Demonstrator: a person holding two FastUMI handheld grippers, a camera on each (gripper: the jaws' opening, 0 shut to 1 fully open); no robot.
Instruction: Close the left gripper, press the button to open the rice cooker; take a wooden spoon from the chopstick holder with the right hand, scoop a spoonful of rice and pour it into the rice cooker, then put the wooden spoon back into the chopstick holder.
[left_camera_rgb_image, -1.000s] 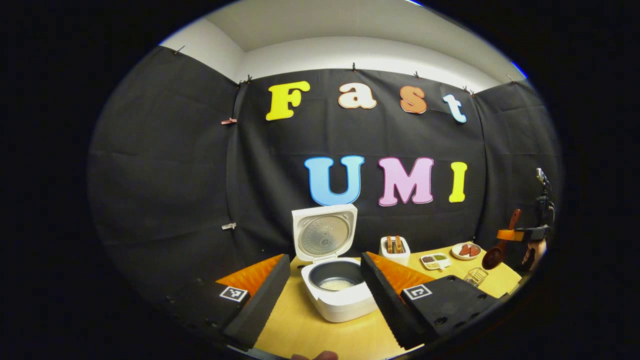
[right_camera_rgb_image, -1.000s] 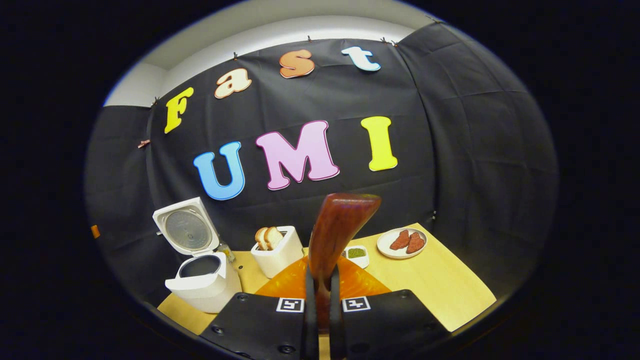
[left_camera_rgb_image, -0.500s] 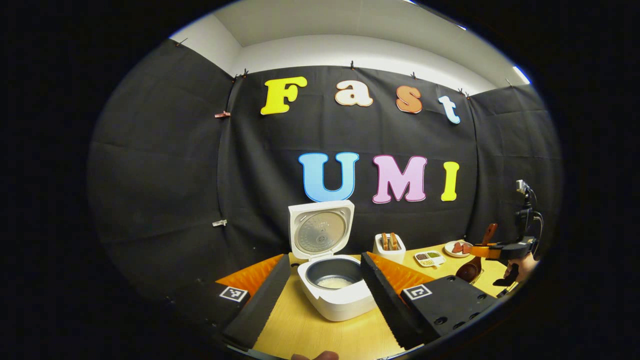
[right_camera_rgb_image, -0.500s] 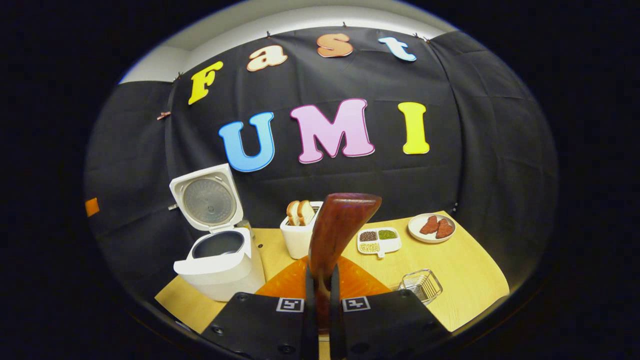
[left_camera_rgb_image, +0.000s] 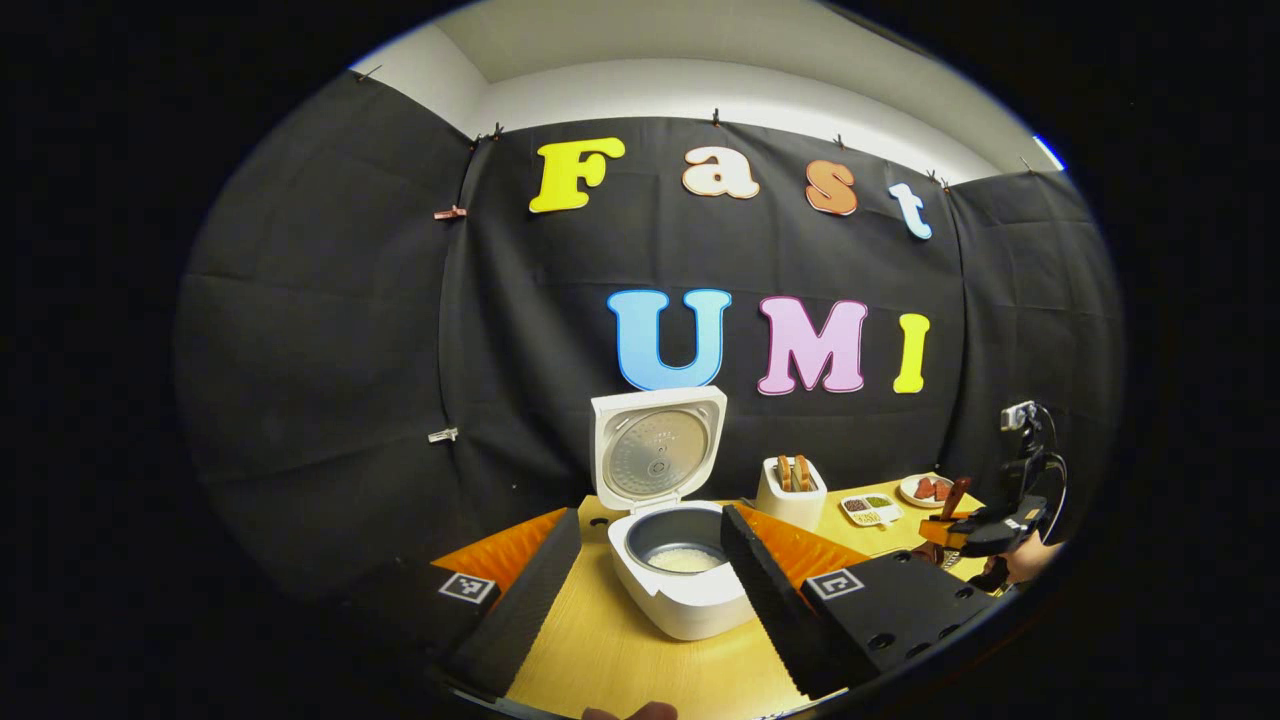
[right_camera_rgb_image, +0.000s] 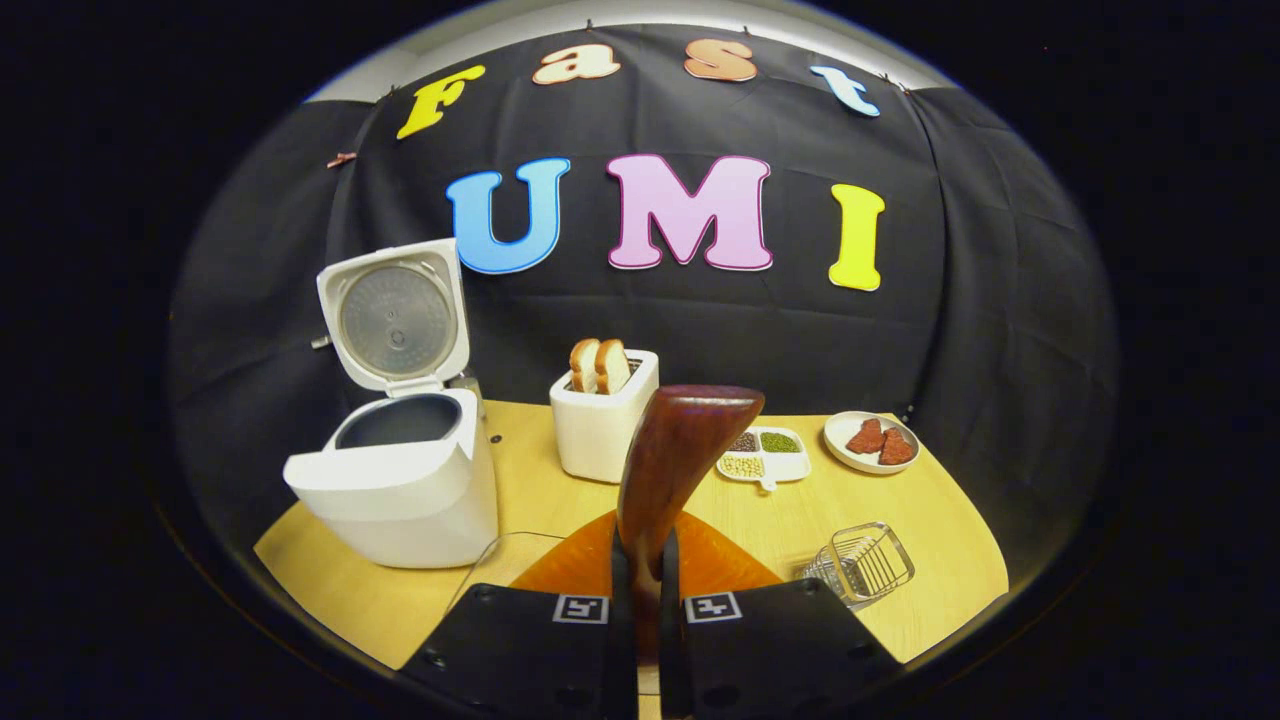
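A: Where's the dark reddish-brown wooden spoon (right_camera_rgb_image: 672, 470)?
B: Pinched between both fingers of the right tongs (right_camera_rgb_image: 640, 600), handle rising upright out of them, above the yellow wooden bench (right_camera_rgb_image: 930, 520).
A: And the clear wire chopstick holder (right_camera_rgb_image: 860, 565)?
B: Just right of those tongs, on the bench.
A: The white rice cooker (left_camera_rgb_image: 685, 590)?
B: Lid up, rice in the pot, between the spread-wide fingers of the left tongs (left_camera_rgb_image: 650, 575), farther off.

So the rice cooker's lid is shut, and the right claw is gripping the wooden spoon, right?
Not quite. The rice cooker stands with its lid flipped up, open, as the right gripper view shows. The rest holds: the right claw is gripping the wooden spoon.
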